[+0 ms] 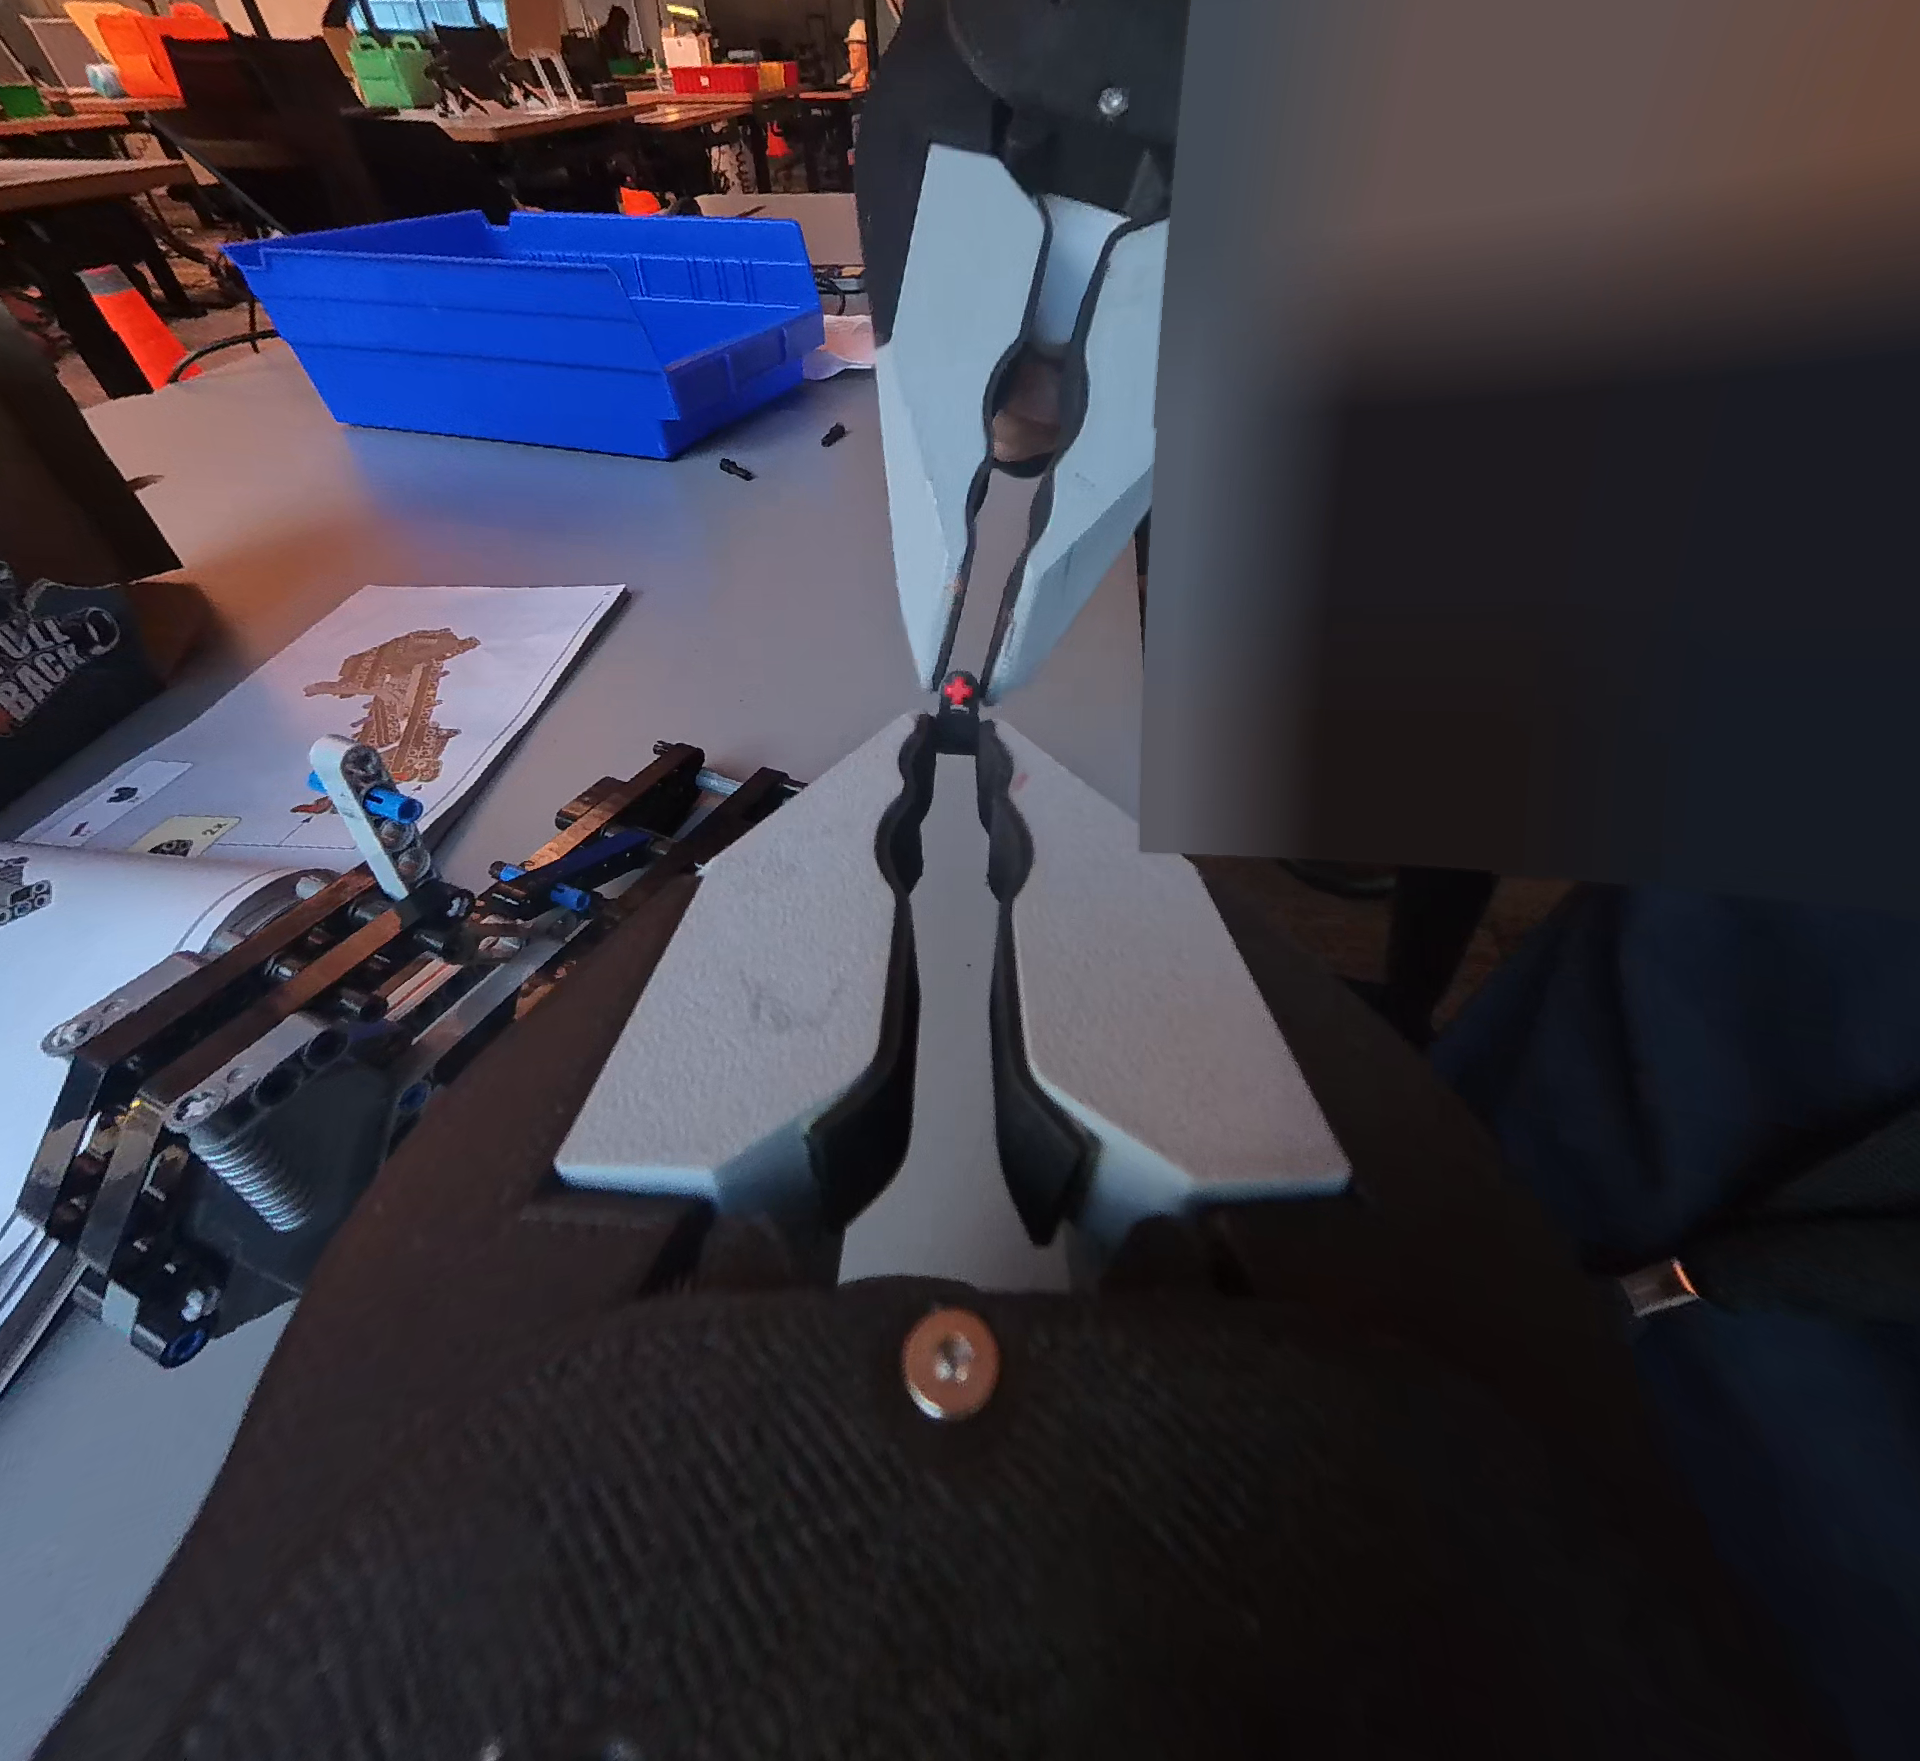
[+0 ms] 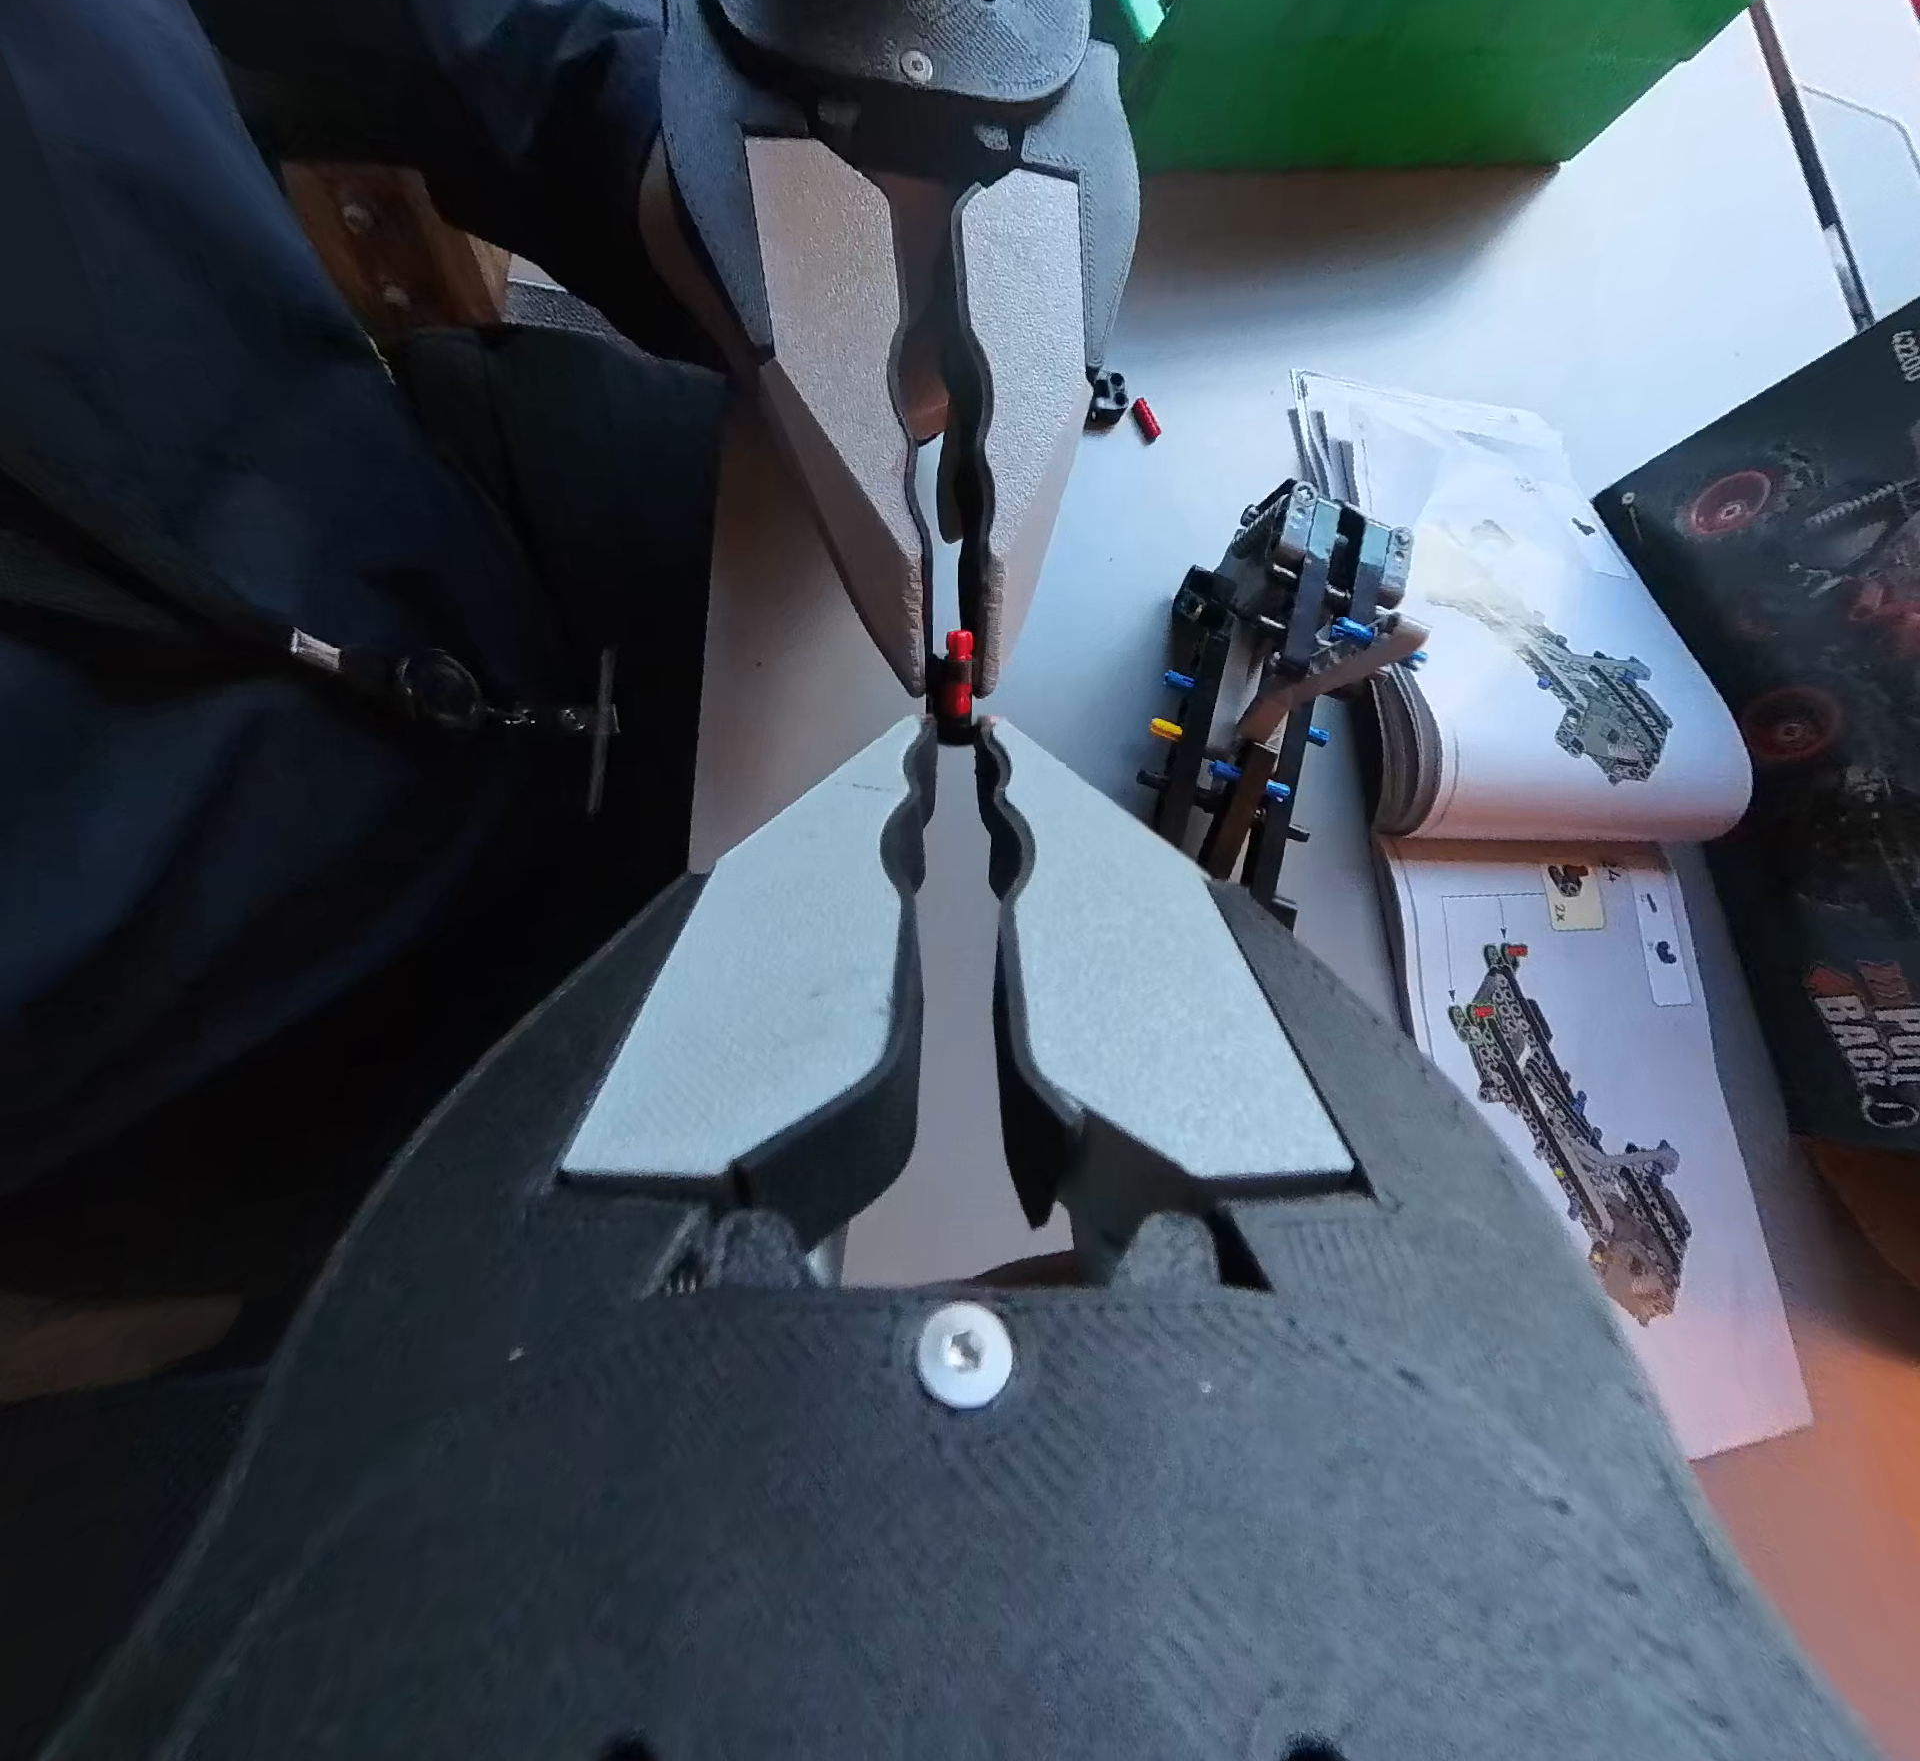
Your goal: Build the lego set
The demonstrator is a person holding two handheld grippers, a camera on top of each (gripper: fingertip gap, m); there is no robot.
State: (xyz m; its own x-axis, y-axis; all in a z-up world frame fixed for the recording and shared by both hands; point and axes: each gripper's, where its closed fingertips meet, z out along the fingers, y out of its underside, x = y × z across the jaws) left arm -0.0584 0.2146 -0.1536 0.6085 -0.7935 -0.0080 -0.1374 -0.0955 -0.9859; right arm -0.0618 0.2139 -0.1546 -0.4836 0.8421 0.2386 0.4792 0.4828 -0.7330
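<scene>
The grey table [image 2: 1455,277] carried the half-built chassis [image 2: 1262,672] at three o'clock of the grippers in the right wrist view, beside the open instruction booklet [image 2: 1579,1036]. Above the table edge, tip to tip, the left gripper [image 1: 958,732] was closed on a small black connector [image 1: 957,724]. The right gripper [image 2: 954,729] met the same piece, its jaws narrow. A red axle pin [image 2: 958,657] sat in the connector. Judged step: seating that pin; next, a straight push, axes aligned.
</scene>
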